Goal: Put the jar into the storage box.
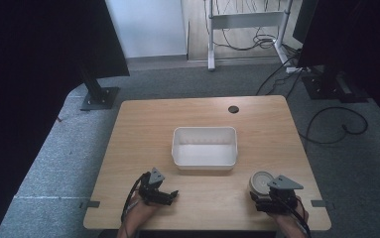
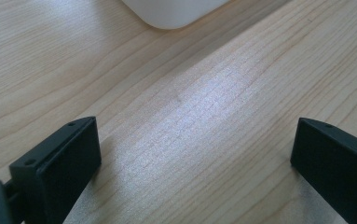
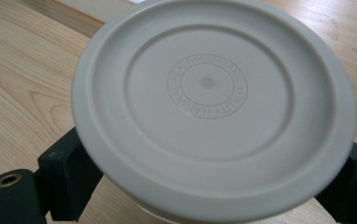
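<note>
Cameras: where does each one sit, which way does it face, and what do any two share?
High view: above the person's side, looking forward and down on the table; forearms, left gripper and right gripper enter at the bottom.
Left gripper view: on the left gripper, close over bare wood; jaws wide apart, white bin corner ahead.
Right gripper view: on the right gripper, looking down on a round lidded container between its jaws.
Shared: the white bin in the high and left gripper views; the container in the high and right gripper views.

Light wood-grain surface (image 1: 143, 124); white rectangular bin (image 1: 205, 147); pale grey-beige round lid (image 3: 213, 107) with embossed ringed lettering; both tools (image 1: 170, 194) (image 1: 267, 201) black.
</note>
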A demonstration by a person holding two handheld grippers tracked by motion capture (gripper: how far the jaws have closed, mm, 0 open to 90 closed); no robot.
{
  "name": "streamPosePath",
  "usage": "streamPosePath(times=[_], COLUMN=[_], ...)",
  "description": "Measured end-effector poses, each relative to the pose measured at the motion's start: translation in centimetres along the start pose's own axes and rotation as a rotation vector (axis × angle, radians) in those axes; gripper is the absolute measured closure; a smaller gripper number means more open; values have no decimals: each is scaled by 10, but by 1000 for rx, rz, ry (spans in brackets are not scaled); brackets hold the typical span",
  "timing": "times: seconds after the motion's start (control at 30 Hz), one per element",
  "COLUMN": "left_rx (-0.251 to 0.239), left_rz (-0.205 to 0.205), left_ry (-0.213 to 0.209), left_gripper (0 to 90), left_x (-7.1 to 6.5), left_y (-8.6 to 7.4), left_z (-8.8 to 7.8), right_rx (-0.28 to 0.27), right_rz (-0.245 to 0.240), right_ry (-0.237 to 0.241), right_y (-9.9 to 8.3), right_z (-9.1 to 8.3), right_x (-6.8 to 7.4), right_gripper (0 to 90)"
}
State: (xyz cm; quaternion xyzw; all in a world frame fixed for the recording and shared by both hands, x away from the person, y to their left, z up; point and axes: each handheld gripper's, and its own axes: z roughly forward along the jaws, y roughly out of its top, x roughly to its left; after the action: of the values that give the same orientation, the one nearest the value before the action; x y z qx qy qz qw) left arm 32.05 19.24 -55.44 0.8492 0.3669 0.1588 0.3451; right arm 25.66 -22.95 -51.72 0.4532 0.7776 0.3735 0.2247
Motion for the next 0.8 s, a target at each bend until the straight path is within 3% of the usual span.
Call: streamPosePath(times=[0.8], left_rx=[0], left_rz=[0], left_ry=[0], left_gripper=[14], left_x=[0], left_y=[0], left_z=[0], right_rx=[-10], right_rz=[-22], right_ry=[34], right_y=[22], right_z=[16], right_x=[15], right_gripper=[95])
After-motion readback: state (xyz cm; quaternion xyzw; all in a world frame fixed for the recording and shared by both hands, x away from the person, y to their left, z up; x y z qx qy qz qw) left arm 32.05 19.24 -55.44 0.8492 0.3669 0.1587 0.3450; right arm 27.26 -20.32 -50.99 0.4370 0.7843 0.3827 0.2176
